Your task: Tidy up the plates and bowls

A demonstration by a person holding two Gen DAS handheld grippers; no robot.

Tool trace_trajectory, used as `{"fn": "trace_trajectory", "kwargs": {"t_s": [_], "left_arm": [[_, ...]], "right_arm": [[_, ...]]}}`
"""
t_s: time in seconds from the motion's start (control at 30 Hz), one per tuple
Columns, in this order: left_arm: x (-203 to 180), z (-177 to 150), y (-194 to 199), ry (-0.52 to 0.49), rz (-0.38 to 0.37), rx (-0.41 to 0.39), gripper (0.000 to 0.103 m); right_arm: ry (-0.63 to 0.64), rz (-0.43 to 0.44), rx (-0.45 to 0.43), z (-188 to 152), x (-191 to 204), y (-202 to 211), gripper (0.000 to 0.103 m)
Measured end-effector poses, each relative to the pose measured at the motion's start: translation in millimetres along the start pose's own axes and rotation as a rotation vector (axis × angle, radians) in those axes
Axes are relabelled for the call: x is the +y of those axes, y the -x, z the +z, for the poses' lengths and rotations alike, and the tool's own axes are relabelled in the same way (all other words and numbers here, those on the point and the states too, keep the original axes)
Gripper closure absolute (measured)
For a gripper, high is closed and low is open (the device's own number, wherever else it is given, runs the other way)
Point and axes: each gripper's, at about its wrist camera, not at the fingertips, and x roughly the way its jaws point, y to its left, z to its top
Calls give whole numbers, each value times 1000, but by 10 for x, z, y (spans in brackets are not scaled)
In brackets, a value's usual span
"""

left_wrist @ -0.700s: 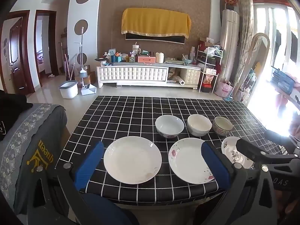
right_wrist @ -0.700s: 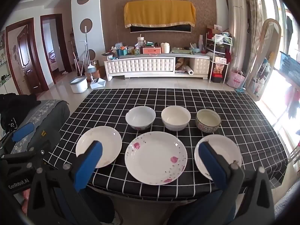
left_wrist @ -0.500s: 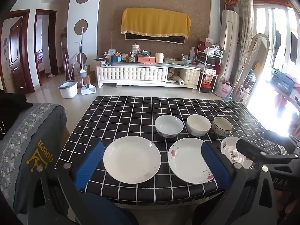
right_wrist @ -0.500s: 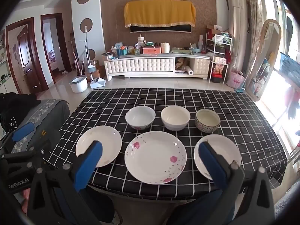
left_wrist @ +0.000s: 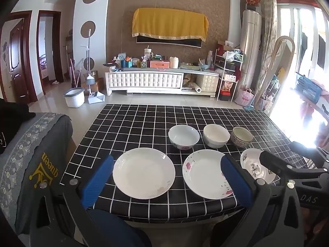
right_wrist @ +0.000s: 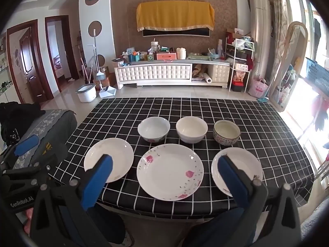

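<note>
Three plates lie in a row near the front edge of the black checked table (left_wrist: 131,121): a plain white plate (left_wrist: 144,172) (right_wrist: 109,160), a pink-flowered plate (left_wrist: 205,174) (right_wrist: 170,171) and a smaller patterned plate (left_wrist: 254,167) (right_wrist: 242,164). Behind them stand a white bowl with a flowered base (left_wrist: 183,136) (right_wrist: 153,128), a cream bowl (left_wrist: 216,135) (right_wrist: 191,129) and a patterned bowl (left_wrist: 242,136) (right_wrist: 226,132). My left gripper (left_wrist: 167,181) is open and empty, before the table edge. My right gripper (right_wrist: 165,179) is open and empty over the front edge.
A grey covered chair (left_wrist: 30,156) stands left of the table. A white TV cabinet (left_wrist: 160,80) with clutter, a bucket (left_wrist: 74,97) and a rack (left_wrist: 227,72) stand beyond the table. The back half of the table (right_wrist: 185,107) bears nothing.
Both grippers have drifted very slightly; the plates and bowls have not moved.
</note>
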Motion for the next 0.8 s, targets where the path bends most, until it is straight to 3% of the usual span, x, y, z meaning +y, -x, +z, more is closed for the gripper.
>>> {"fn": "trace_trajectory", "kwargs": {"t_s": [0.8], "left_arm": [[-5, -14, -36, -9, 7, 3, 0]], "right_arm": [[-4, -12, 10, -15, 19, -23, 0]]}}
